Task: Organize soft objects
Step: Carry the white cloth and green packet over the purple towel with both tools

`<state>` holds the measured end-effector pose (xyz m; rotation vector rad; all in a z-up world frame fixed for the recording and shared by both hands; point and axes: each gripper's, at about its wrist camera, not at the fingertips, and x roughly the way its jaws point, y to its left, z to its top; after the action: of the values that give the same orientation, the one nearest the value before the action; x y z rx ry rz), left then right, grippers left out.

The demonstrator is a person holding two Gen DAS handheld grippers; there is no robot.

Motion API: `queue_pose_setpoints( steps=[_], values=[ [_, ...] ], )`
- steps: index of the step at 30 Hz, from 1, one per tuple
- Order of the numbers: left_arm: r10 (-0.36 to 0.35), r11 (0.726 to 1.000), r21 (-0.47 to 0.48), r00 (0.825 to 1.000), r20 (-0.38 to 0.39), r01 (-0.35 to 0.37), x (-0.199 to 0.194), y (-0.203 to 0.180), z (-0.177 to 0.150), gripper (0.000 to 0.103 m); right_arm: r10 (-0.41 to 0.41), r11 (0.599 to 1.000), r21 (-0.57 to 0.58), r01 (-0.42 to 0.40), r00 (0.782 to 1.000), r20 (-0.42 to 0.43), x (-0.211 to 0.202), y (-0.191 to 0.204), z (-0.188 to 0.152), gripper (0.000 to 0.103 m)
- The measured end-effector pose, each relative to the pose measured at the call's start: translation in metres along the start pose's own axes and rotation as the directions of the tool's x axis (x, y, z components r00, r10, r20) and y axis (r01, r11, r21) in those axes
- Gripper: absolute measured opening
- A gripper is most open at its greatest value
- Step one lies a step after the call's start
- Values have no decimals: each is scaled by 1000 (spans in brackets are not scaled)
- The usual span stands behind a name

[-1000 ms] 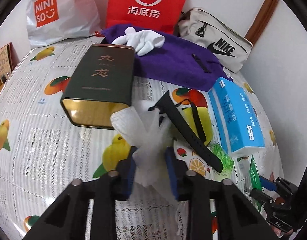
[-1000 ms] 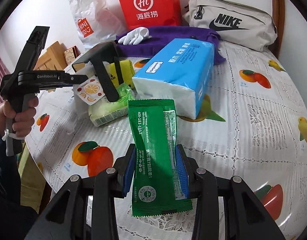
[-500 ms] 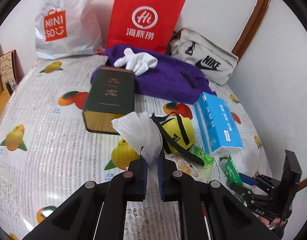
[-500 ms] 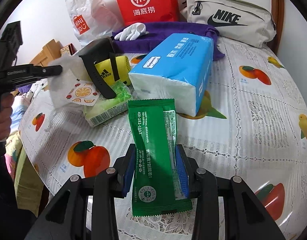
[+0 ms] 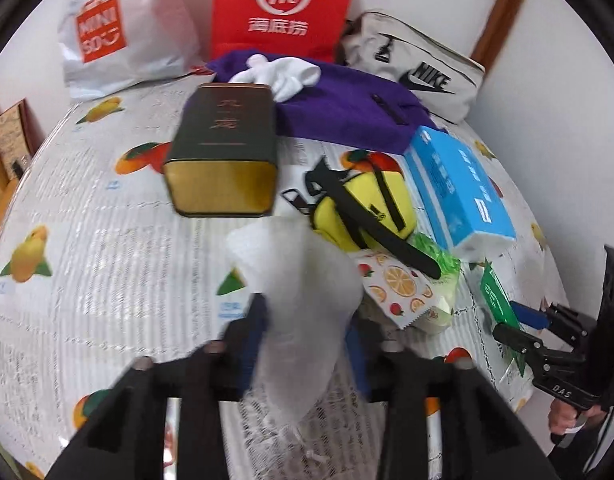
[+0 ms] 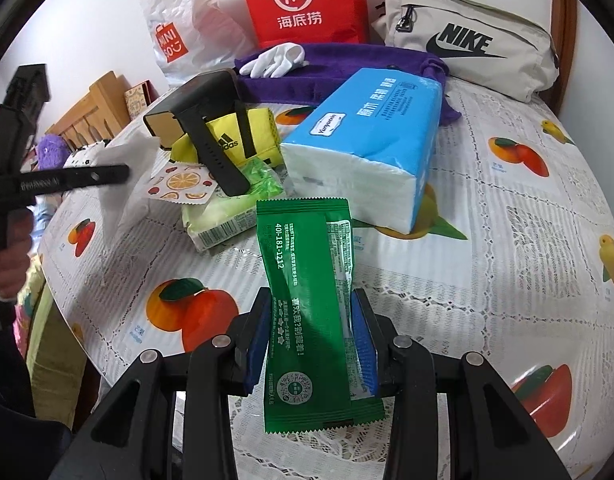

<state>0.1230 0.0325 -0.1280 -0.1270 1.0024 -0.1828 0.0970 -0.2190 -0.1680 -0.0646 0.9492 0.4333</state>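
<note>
A white, gauzy tissue (image 5: 303, 292) hangs crumpled low in the centre of the left wrist view, blurred, its upper edge flared wide and its lower end narrowing to a frayed tail. A green sachet (image 6: 313, 312) with white print stands nearly upright in the lower centre of the right wrist view, slightly bent. A blue tissue pack (image 6: 367, 140) lies flat at mid-frame. At upper centre, white gloves (image 6: 275, 61) rest on a purple cloth (image 6: 347, 64).

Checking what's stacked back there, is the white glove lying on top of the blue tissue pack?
No, the white glove lies on the purple cloth, behind the blue tissue pack.
</note>
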Motion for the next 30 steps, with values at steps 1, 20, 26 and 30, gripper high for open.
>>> queue_pose_setpoints(
  steps=[1,20,26,30],
  values=[
    [-5,1000,9,1000,4,5,0,-2,-1,48,1,1000,-3,-1,1000,0,0,1,0,39],
    [-24,998,-55,999,28,25,12,17,5,71,-1,1000,-11,1,1000,-10,2,1,8,40],
    [-14,1000,-24,1000,-3,14,22,12,4,29,-11,1000,-19,10,1000,-15,4,1,8,40],
    [-16,1000,-18,1000,14,16,14,14,4,22,-17,1000,-15,17,1000,-18,6,0,8,40]
  ],
)
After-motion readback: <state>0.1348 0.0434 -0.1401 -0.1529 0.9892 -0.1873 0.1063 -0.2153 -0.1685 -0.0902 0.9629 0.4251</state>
